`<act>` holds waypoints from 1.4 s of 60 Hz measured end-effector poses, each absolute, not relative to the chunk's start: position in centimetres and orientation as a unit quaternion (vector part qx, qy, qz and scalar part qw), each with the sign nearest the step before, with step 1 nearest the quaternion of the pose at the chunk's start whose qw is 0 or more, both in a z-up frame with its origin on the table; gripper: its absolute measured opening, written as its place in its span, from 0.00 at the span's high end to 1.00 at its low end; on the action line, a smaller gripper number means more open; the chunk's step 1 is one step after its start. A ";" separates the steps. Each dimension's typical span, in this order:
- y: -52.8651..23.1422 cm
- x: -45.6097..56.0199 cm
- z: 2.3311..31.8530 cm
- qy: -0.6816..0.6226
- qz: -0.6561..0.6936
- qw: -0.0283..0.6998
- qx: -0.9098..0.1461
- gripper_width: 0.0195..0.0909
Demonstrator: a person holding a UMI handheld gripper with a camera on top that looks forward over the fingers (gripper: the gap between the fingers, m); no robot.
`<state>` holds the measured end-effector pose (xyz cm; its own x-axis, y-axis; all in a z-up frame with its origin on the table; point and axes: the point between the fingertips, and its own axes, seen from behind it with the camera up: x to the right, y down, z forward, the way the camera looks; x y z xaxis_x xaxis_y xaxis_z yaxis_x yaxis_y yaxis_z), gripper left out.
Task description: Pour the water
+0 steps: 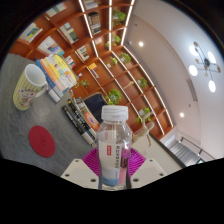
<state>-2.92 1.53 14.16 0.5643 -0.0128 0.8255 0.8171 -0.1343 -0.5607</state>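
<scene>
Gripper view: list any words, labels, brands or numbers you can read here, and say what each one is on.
No text here is readable.
Bottle between the fingers of the gripper: its pink label carries print, too small and blurred to read.
Cup on the table, beyond the fingers: yellow printed design, no legible words.
Packages behind the cup: colourful print, unreadable.

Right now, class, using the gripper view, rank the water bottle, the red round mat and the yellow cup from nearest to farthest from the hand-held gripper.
1. Water bottle: between the fingers of the hand-held gripper.
2. Red round mat: on the table, ahead and left.
3. Yellow cup: beyond the mat, farther left.
</scene>
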 end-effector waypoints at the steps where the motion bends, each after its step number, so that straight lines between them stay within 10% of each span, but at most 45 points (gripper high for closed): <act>1: 1.6 -3.6 14.4 -0.317 -0.365 0.580 -0.655 0.79; 15: 2.3 -11.9 18.4 -0.482 -0.491 0.528 -0.499 0.80; 48: 3.7 -22.4 17.4 -0.649 -0.639 0.362 -0.196 0.79; 69: 2.9 -19.5 19.0 -0.577 -0.552 0.479 -0.365 0.79; 84: 2.6 -16.6 18.1 -0.339 -0.188 0.634 -0.669 0.79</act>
<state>-16.58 2.58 18.10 0.6993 0.2164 0.6813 0.6922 0.0332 -0.7210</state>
